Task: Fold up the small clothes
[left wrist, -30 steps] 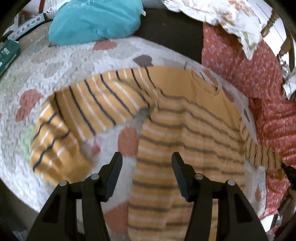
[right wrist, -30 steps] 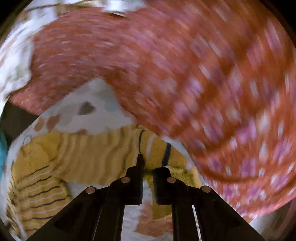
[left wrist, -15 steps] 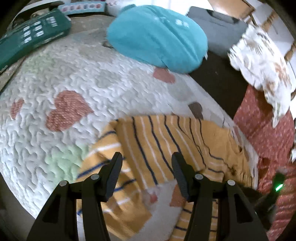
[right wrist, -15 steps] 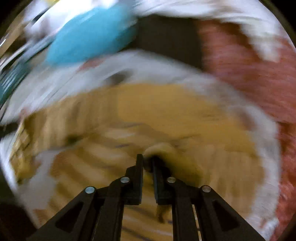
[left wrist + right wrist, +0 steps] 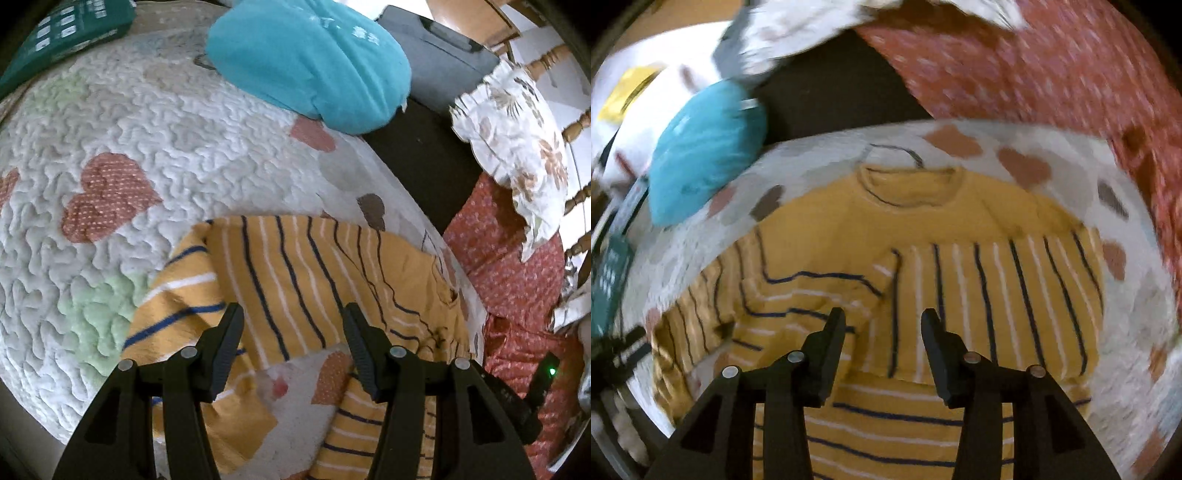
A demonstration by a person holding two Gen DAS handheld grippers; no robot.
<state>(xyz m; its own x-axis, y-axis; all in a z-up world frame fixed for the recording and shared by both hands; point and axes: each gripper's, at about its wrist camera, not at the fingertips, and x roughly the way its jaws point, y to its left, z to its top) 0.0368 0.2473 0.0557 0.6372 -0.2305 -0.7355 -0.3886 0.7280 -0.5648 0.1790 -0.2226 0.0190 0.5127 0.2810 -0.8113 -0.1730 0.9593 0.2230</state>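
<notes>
Right wrist: striped shirt [image 5: 960,280] beneath parted tool [image 5: 882,325].

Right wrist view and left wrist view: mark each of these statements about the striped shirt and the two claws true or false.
1. The striped shirt lies on a quilt with heart patches. True.
2. The right claw is clamped on a sleeve. False: its jaws have just been opening, and they stand apart above the shirt with nothing between them.
3. One sleeve is folded across the shirt's front. True.
4. The left claw is shut. False: it is open, gripping nothing.
5. A teal cushion lies on top of the shirt. False: it lies apart, at the quilt's far edge.
</notes>
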